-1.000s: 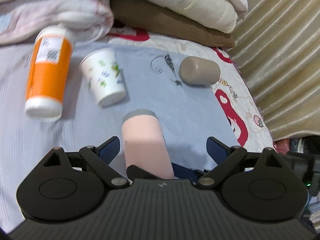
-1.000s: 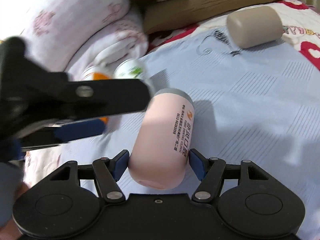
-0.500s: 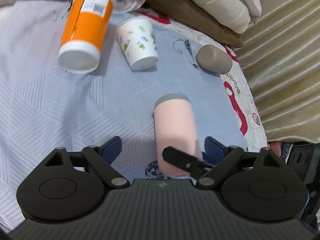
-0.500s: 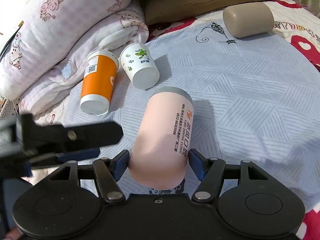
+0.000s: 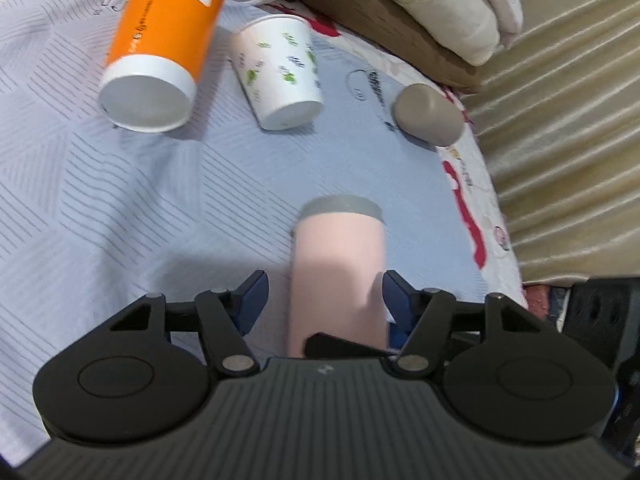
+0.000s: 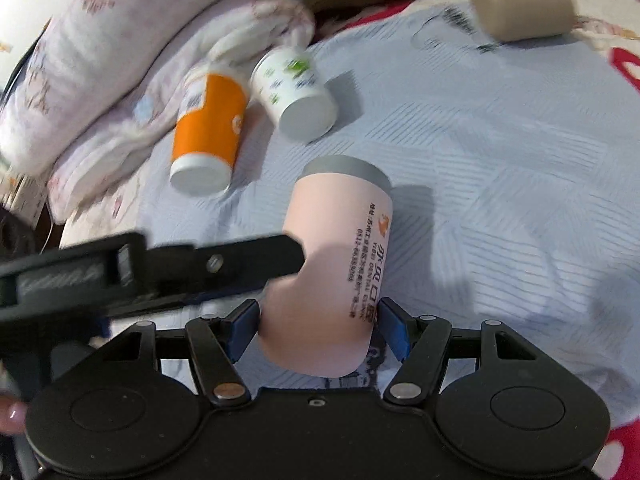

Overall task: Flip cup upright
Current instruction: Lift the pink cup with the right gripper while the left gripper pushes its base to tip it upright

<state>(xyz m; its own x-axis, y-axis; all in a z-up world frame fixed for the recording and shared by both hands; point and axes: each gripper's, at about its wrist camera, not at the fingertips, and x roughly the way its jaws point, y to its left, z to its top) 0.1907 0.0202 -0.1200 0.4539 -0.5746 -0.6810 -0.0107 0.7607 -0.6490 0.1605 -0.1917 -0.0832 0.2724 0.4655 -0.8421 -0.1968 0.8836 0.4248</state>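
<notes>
A pink cup with a grey rim band [image 6: 336,252] is held tilted above the bed, its grey end pointing away from me. My right gripper [image 6: 318,330] is shut on the pink cup near its base. The cup also shows in the left wrist view [image 5: 338,276], between the fingers of my left gripper [image 5: 326,300]. The left jaws stand open around the cup with small gaps on each side. The left gripper's finger [image 6: 224,262] crosses the right wrist view and reaches the cup's side.
An orange-and-white cup [image 5: 160,48], a white cup with green print [image 5: 280,72] and a taupe cup [image 5: 430,118] lie on their sides on the blue-grey bedspread [image 5: 120,200]. Folded quilts and pillows [image 6: 120,40] pile at the back. A beige curtain [image 5: 560,140] hangs at the right.
My left gripper has come back in around the pink cup from the left. The right gripper stays shut on the cup, which now sits a little more upright.
</notes>
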